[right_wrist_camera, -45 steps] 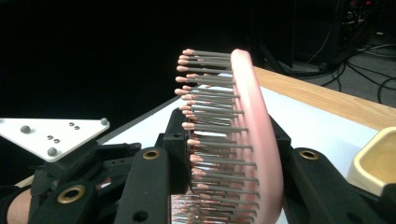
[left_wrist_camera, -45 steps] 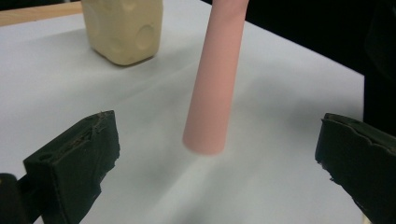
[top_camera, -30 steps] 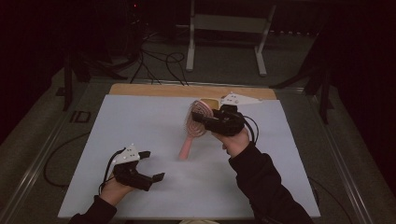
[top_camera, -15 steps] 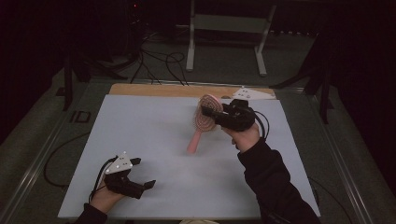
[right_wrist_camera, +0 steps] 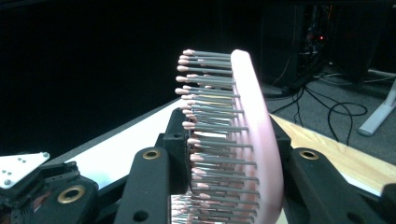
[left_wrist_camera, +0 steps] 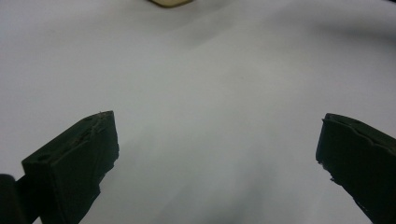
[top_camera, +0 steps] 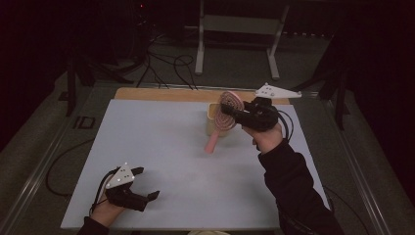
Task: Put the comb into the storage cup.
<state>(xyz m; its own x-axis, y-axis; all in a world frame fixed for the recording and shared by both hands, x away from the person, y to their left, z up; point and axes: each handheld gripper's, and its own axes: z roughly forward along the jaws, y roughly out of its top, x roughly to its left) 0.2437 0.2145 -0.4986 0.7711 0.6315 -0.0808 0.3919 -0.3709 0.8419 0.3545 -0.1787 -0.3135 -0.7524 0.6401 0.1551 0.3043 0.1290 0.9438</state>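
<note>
Writing: no brand, label or lettering can be read on any thing.
Left gripper: black 2-jaw gripper with a grey 3-cornered plate on top, held in the person's left hand at the near left corner of the bench; its jaws stand spread wide, with bare bench surface between them in the left gripper view.
Bench: pale grey-white flat top with a light wooden strip along its far edge.
Cup: small cream-coloured open container standing on the far middle of the bench, partly behind the brush; its rim peeks in at the top edge of the left gripper view.
Brush: pink plastic hairbrush with a round head, grey bristles tipped in pink and a pink handle; it hangs tilted above the bench, head up by the gripper, handle sloping down and toward the left, its end just in front of the cup.
Right gripper: black 2-jaw gripper, grey plate on top, in the person's right hand over the far right of the bench; its jaws pinch the brush head, 1 on the bristle side and 1 on the smooth pink back, as the right gripper view shows.
Brush to left gripper: well apart, across the bench.
</note>
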